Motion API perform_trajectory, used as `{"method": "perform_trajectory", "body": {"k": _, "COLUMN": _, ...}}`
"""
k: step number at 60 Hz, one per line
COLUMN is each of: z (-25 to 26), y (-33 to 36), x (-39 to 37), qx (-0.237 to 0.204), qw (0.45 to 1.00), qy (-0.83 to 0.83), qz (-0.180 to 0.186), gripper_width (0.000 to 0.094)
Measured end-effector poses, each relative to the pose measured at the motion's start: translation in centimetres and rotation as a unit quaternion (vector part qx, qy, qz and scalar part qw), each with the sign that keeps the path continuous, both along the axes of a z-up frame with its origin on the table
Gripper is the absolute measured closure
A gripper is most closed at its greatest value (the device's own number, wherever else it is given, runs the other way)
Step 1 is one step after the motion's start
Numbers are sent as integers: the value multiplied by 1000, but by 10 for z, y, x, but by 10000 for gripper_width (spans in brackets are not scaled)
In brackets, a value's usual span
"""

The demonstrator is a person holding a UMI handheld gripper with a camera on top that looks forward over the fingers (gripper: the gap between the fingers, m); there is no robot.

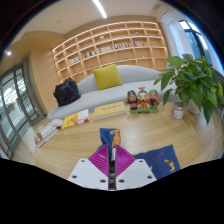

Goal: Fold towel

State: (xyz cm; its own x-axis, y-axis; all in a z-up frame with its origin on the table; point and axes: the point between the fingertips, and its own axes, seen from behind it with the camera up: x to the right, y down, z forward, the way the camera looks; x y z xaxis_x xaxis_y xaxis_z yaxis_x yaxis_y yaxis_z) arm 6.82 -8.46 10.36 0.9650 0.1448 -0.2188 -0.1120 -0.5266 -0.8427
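Gripper (111, 158) raised over the wooden table (80, 145); its two fingers meet in a narrow wedge, magenta pads (100, 158) showing on the inner faces, and a fold of blue-and-orange patterned cloth, the towel (109, 136), rises from between the fingertips. Fingers are together, clamped on that fold. More of the same dark blue cloth (162, 158) lies on the table just right of the fingers, touching the tabletop. Taking the table as reference: on its far edge, a yellow box (110, 108) at the middle, small figurines (143, 99) right of the box, books (74, 119) left of it, and a stack of papers or magazines (46, 131) at the far left end. Beyond the table, a grey sofa (115, 87) with a yellow cushion (107, 76) and a black bag (67, 93) on its seat. Behind the sofa, a wall of wooden shelves (108, 47). Right of the table, a leafy green plant (195, 80) in a white pot (178, 111)
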Motion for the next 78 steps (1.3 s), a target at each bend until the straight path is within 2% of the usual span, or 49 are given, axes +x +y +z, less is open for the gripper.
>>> {"method": "perform_trajectory", "body": {"k": 4, "z": -24, "y": 4, "x": 39, "qx": -17, "qw": 1000, "qy": -14, "qz": -22, "gripper_width": 805}}
{"method": "perform_trajectory", "body": {"k": 8, "z": -40, "y": 4, "x": 75, "qx": -33, "qw": 998, "qy": -23, "qz": -43, "gripper_width": 784}}
{"method": "perform_trajectory", "body": {"k": 10, "z": -47, "y": 5, "x": 95, "qx": -39, "qw": 997, "qy": -31, "qz": -55, "gripper_width": 725}}
{"method": "perform_trajectory", "body": {"k": 12, "z": -52, "y": 3, "x": 115, "qx": -45, "qw": 996, "qy": -44, "qz": -67, "gripper_width": 573}}
{"method": "perform_trajectory", "body": {"k": 15, "z": -54, "y": 1, "x": 144, "qx": -43, "qw": 993, "qy": -65, "qz": -87, "gripper_width": 201}}
{"method": "perform_trajectory", "body": {"k": 17, "z": -49, "y": -2, "x": 161, "qx": -38, "qw": 991, "qy": -79, "qz": -99, "gripper_width": 66}}
{"method": "perform_trajectory", "body": {"k": 19, "z": -41, "y": -5, "x": 176, "qx": -31, "qw": 989, "qy": -90, "qz": -110, "gripper_width": 103}}
{"method": "perform_trajectory", "body": {"k": 23, "z": -28, "y": -15, "x": 200, "qx": -17, "qw": 986, "qy": -103, "qz": -128, "gripper_width": 84}}
{"method": "perform_trajectory", "body": {"k": 28, "z": -12, "y": -30, "x": 215, "qx": -7, "qw": 985, "qy": -114, "qz": -132, "gripper_width": 84}}
{"method": "perform_trajectory", "body": {"k": 60, "z": 62, "y": -206, "x": 173, "qx": 17, "qw": 987, "qy": -145, "qz": -68, "gripper_width": 81}}
{"method": "perform_trajectory", "body": {"k": 78, "z": 78, "y": -265, "x": 153, "qx": 19, "qw": 988, "qy": -145, "qz": -48, "gripper_width": 85}}
